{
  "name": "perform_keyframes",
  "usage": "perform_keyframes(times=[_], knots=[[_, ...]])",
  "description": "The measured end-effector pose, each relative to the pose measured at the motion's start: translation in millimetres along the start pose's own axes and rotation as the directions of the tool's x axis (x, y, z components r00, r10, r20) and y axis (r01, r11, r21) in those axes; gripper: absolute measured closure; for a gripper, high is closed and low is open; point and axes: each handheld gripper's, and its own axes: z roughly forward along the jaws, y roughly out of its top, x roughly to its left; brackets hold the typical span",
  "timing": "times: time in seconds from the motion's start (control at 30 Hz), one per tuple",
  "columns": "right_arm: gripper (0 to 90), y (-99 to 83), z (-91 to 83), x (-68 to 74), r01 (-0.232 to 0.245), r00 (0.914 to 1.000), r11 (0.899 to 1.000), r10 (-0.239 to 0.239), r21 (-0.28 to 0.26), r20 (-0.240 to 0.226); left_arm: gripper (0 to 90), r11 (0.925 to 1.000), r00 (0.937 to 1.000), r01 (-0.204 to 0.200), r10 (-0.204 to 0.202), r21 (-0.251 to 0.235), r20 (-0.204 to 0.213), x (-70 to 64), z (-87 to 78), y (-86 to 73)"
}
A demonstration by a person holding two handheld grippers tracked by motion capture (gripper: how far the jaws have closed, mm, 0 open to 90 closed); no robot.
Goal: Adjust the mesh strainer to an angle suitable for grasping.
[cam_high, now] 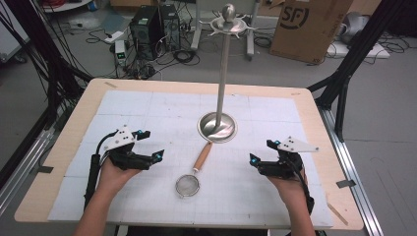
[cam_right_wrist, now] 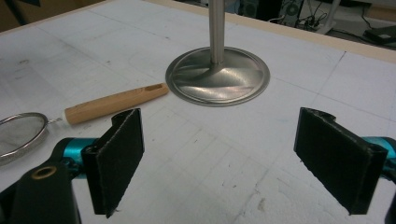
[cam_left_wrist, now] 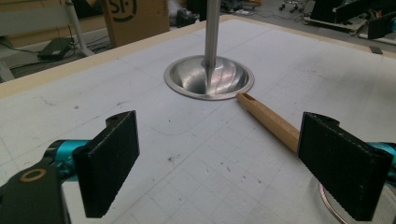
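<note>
A small strainer with a round mesh bowl [cam_high: 188, 186] and a wooden handle [cam_high: 202, 156] lies flat on the white mat, its handle end pointing at the stand's base. The metal stand [cam_high: 217, 127] rises on a thin pole to a hooked top [cam_high: 227, 22]. My left gripper [cam_high: 151, 144] is held open to the left of the strainer, with nothing between its fingers. My right gripper [cam_high: 260, 151] is open to the strainer's right. The left gripper view shows the handle [cam_left_wrist: 268, 120] and the base [cam_left_wrist: 208, 77]. The right gripper view shows the handle [cam_right_wrist: 114, 103], the mesh [cam_right_wrist: 18, 135] and the base [cam_right_wrist: 217, 77].
The white gridded mat [cam_high: 147, 108] covers most of the wooden table [cam_high: 78, 113]. Beyond the far edge, a cardboard box [cam_high: 307, 24], computer towers [cam_high: 155, 24] and loose cables sit on the floor. Black frame legs [cam_high: 344, 73] stand at both sides.
</note>
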Motion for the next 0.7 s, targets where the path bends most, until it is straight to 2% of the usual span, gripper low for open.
perform_keyframes(times=[0.23, 0.43, 0.7], knots=[[15.0, -1.2, -0.8, 1.3, -0.002, 1.0000, 1.000, 0.002, 0.006, 0.006, 14.0, 0.9999, 0.9999, 0.002, -0.003, 0.014, 0.015, -4.9, 3.7, 0.1], [15.0, -1.0, -0.8, 1.8, -0.003, 1.0000, 1.000, 0.003, 0.008, 0.005, 14.1, 0.9999, 0.9979, 0.012, -0.011, -0.002, 0.064, -15.2, 9.6, 5.7], [15.0, -1.3, -1.3, -0.8, -0.013, 0.9999, 1.000, 0.013, 0.002, 0.004, 14.2, 0.9982, 0.9953, -0.002, -0.004, 0.060, 0.097, -30.0, 33.4, 7.6]])
